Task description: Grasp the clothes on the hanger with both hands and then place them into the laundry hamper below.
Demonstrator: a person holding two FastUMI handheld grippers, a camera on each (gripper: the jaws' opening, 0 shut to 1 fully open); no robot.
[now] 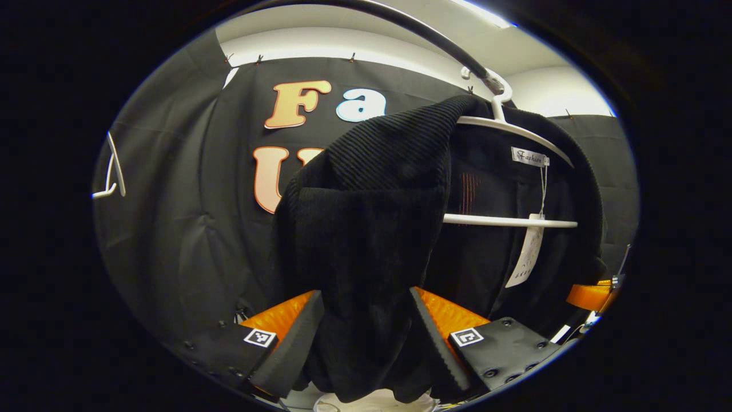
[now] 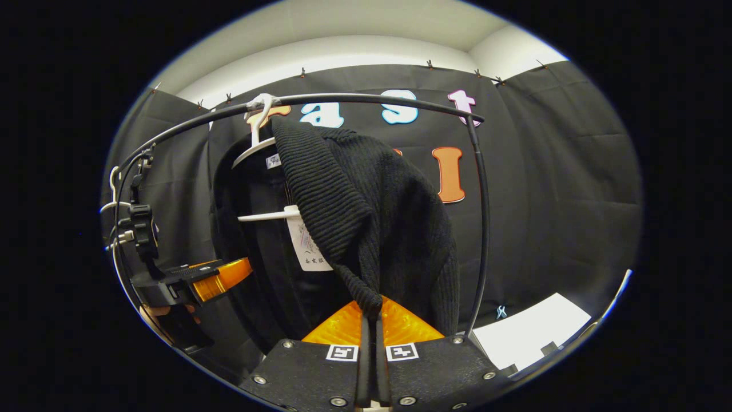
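Observation:
A black ribbed knit garment (image 1: pixel 372 217) hangs on a white hanger (image 1: pixel 509 129) from a black curved rail (image 1: pixel 434 40). My left gripper (image 1: pixel 366 343) is open, its fingers standing wide on either side of the garment's front panel, which hangs down between them. In the right gripper view the same garment (image 2: pixel 383 212) drapes off the hanger (image 2: pixel 260 151), and my right gripper (image 2: pixel 372 355) is shut on a bunched fold of its lower edge. The left gripper (image 2: pixel 189 283), held by a hand, shows at the far left behind the garment.
A paper tag (image 1: pixel 529 257) dangles from the hanger's crossbar. A spare white hanger (image 1: pixel 111 171) hangs at the rail's far end. The rail's upright post (image 2: pixel 483 229) stands just right of the garment. A white flat surface (image 2: pixel 532 332) lies low at the right.

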